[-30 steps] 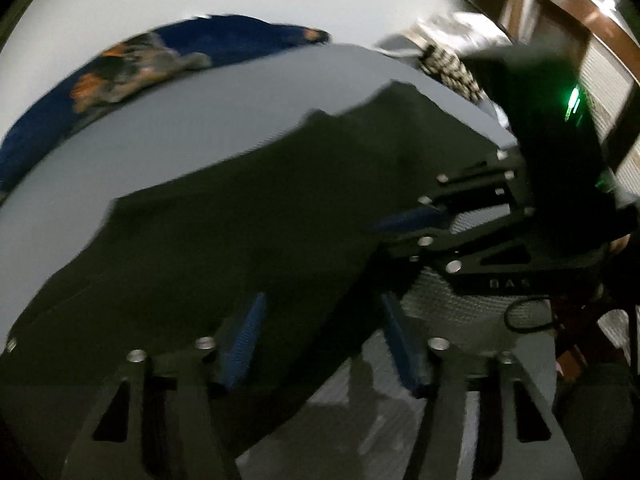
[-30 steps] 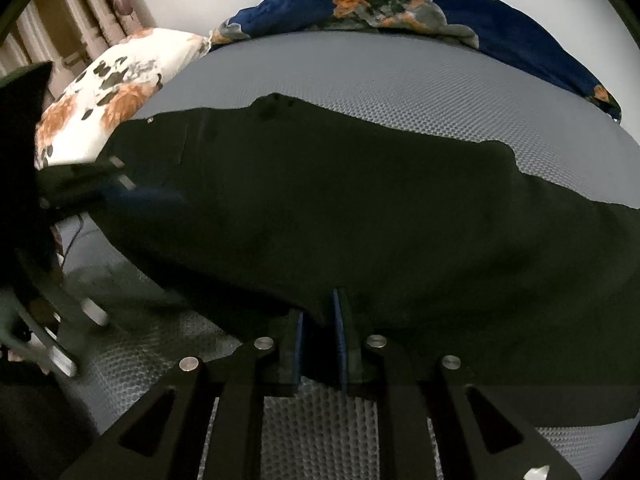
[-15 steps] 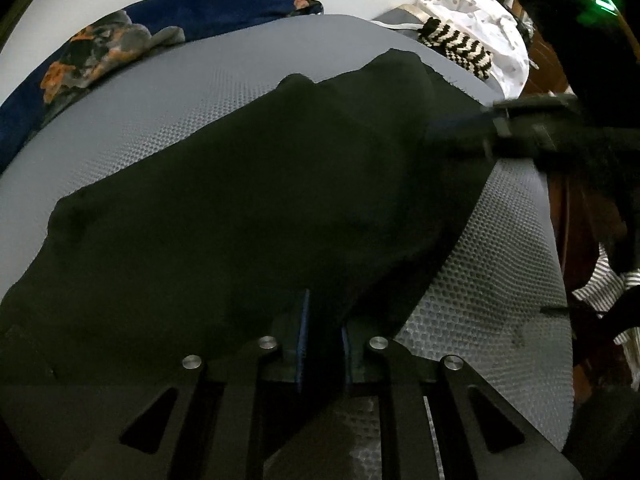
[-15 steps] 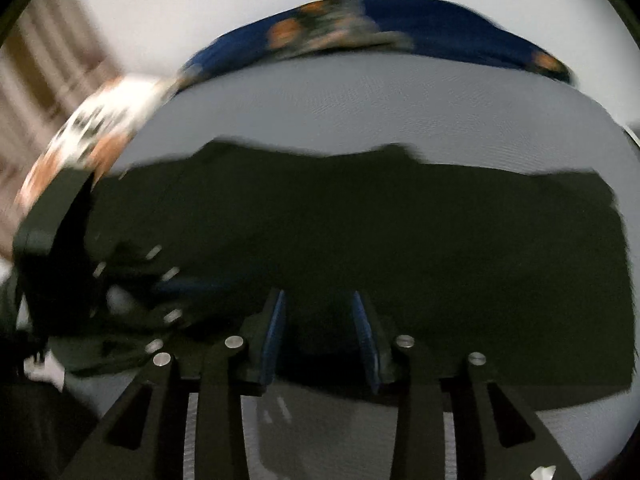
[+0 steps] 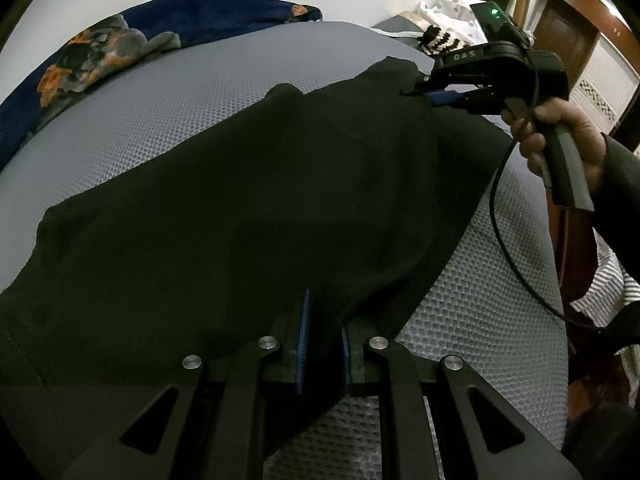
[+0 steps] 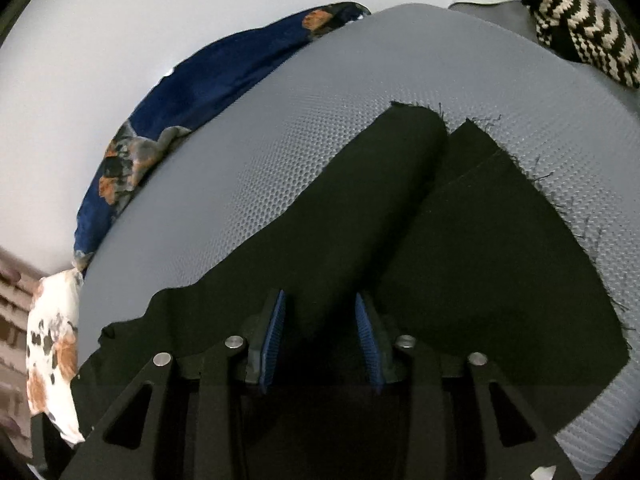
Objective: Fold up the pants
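Black pants [image 5: 248, 200] are lying across the grey mesh bed [image 5: 168, 92], one leg doubled over. Left hand-held gripper [image 5: 323, 338] is pinching their near edge; right hand-held gripper [image 6: 320, 336] is closing, cloth between its blue pads [image 6: 273, 336]. A blue floral blanket [image 5: 120, 44] is bunching along the wall.

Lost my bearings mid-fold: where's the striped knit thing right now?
The striped knit piece sits at the bed's far right corner in the right wrist view, beyond the pants' frayed leg ends, apart from them.
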`<state>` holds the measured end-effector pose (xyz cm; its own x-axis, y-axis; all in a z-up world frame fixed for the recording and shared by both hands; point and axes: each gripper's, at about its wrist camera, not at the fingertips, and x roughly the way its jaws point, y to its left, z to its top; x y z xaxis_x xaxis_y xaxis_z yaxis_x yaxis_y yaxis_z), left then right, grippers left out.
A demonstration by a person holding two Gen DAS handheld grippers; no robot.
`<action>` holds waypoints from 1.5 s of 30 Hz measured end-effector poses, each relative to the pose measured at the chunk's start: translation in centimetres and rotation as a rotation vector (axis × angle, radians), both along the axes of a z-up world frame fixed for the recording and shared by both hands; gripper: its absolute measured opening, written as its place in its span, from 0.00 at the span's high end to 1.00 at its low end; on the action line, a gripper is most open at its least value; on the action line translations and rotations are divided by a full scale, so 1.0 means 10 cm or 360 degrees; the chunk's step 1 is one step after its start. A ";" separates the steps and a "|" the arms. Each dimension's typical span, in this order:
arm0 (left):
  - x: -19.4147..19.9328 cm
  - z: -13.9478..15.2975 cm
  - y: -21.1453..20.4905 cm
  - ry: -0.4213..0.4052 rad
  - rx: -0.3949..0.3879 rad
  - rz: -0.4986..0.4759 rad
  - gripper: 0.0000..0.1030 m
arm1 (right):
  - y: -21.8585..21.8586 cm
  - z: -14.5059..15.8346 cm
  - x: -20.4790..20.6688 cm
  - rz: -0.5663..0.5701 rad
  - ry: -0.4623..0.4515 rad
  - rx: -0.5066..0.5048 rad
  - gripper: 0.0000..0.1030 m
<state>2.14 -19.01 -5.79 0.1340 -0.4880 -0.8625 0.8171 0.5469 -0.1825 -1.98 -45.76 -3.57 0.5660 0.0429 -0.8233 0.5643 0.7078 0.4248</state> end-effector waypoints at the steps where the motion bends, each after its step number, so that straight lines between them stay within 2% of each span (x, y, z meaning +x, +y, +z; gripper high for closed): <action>1: 0.00 0.00 0.01 0.0003 -0.0007 0.0009 0.87 | 0.02 0.02 -0.01 -0.0008 -0.0007 -0.0014 0.88; 5: 0.02 -0.01 0.06 0.0039 -0.0052 0.0066 0.87 | 0.11 0.20 0.16 0.0029 -0.0016 -0.0102 0.93; 11: 0.08 -0.02 0.16 0.0113 -0.0125 0.0154 0.90 | 0.42 0.29 0.92 0.0234 0.0079 -0.0226 0.93; 13: 0.11 -0.03 0.19 0.0141 -0.0135 0.0181 0.90 | 0.58 0.24 1.24 0.0315 0.0086 -0.0219 0.89; 15: 0.14 -0.05 0.24 0.0184 -0.0153 0.0221 0.90 | 0.68 0.19 1.45 0.0406 0.0083 -0.0174 0.78; 17: 0.17 -0.08 0.27 0.0204 -0.0157 0.0242 0.90 | 0.73 0.22 1.58 0.0454 0.0018 -0.0128 0.78; 21: 0.18 -0.09 0.30 0.0225 -0.0176 0.0254 0.90 | 0.60 0.42 1.51 0.0435 -0.0057 -0.0155 0.78; 25: 0.19 -0.11 0.33 0.0250 -0.0197 0.0262 0.90 | 0.22 0.44 1.27 0.0316 -0.0021 -0.0133 0.78; 29: 0.27 -0.11 0.33 0.0263 -0.0205 0.0264 0.90 | -0.18 0.25 1.02 0.0135 -0.0022 0.0019 0.78; 33: 0.28 -0.12 0.32 0.0269 -0.0202 0.0266 0.90 | -0.40 -0.01 1.01 0.0036 -0.0035 0.0182 0.78; 36: 0.29 -0.12 0.32 0.0274 -0.0198 0.0270 0.90 | -0.46 -0.15 1.11 0.0021 -0.0045 0.0251 0.78; 41: 0.30 -0.11 0.31 0.0271 -0.0188 0.0270 0.90 | -0.52 -0.26 1.28 0.0002 -0.0045 0.0265 0.78; 43: 0.30 -0.10 0.30 0.0269 -0.0184 0.0270 0.90 | -0.53 -0.28 1.33 0.0002 -0.0054 0.0283 0.83; 44: 0.30 -0.10 0.30 0.0267 -0.0181 0.0270 0.90 | -0.53 -0.27 1.33 0.0001 -0.0059 0.0281 0.92; 45: 0.30 -0.10 0.30 0.0266 -0.0180 0.0271 0.90 | -0.52 -0.24 1.34 0.0001 -0.0059 0.0255 0.93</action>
<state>5.09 -15.99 -6.77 0.0827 -0.5653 -0.8207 0.6686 0.6422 -0.3750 11.38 -50.98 -5.98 0.5957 0.1723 -0.7845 0.5460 0.6295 0.5528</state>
